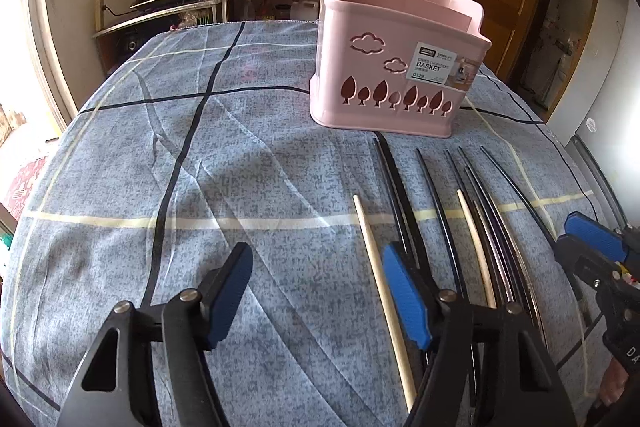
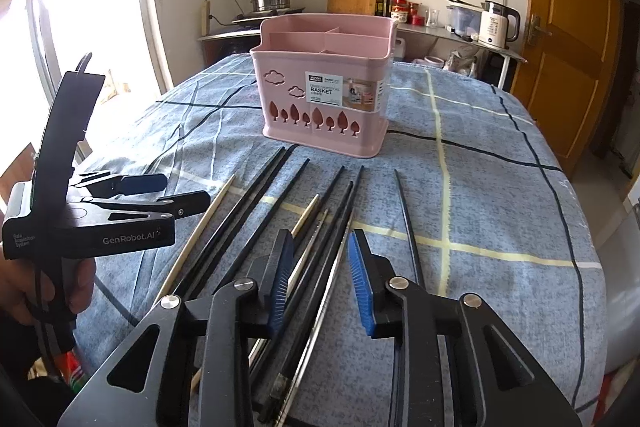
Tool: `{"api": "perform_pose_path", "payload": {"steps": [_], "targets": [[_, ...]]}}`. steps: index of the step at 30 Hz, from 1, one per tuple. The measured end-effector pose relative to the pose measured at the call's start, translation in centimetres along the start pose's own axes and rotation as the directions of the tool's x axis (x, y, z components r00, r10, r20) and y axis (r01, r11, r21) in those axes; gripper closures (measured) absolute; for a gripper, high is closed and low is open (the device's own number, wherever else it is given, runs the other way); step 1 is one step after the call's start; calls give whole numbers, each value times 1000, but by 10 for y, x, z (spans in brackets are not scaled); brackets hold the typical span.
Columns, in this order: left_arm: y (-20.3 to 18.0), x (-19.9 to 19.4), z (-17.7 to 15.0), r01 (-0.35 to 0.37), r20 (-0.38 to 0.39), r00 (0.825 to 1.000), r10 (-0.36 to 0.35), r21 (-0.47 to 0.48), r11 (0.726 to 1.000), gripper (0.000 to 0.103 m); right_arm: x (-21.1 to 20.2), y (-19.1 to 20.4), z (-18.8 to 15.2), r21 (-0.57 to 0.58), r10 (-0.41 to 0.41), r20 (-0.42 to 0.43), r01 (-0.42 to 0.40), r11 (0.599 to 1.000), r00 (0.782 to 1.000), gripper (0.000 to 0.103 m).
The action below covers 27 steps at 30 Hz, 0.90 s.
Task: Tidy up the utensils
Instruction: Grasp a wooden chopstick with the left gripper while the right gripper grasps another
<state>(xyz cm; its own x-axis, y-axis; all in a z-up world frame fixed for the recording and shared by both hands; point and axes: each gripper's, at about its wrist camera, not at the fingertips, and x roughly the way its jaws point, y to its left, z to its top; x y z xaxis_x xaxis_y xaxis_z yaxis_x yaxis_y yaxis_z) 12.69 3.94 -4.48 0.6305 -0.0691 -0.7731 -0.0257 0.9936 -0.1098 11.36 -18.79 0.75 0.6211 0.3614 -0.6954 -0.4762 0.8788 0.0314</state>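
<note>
The left gripper (image 1: 316, 291) has its jaws wide apart with nothing in them; a pale chopstick (image 1: 378, 291) lies on the cloth (image 1: 240, 163) between them. The right gripper (image 2: 320, 283) has its jaws partly apart above black chopsticks (image 2: 256, 211), holding none. The pink basket (image 2: 324, 99) stands just beyond the sticks on the surface.
</note>
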Motion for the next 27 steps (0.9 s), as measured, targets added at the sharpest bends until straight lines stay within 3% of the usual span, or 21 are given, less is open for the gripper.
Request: {"api": "perform_pose_path", "payload": {"steps": [4, 10, 27], "targets": [[-2, 10, 4, 23, -32, 999, -23, 13, 1000, 45, 22, 0, 11, 29, 54, -51, -52, 998, 997, 89], [-7, 10, 4, 7, -32, 999, -5, 56, 998, 47, 51, 6, 23, 46, 106, -115, -102, 994, 988, 91], [-4, 10, 6, 6, -27, 1000, -4, 57, 998, 47, 89, 2, 44, 40, 51, -180, -44, 998, 982, 91]]}}
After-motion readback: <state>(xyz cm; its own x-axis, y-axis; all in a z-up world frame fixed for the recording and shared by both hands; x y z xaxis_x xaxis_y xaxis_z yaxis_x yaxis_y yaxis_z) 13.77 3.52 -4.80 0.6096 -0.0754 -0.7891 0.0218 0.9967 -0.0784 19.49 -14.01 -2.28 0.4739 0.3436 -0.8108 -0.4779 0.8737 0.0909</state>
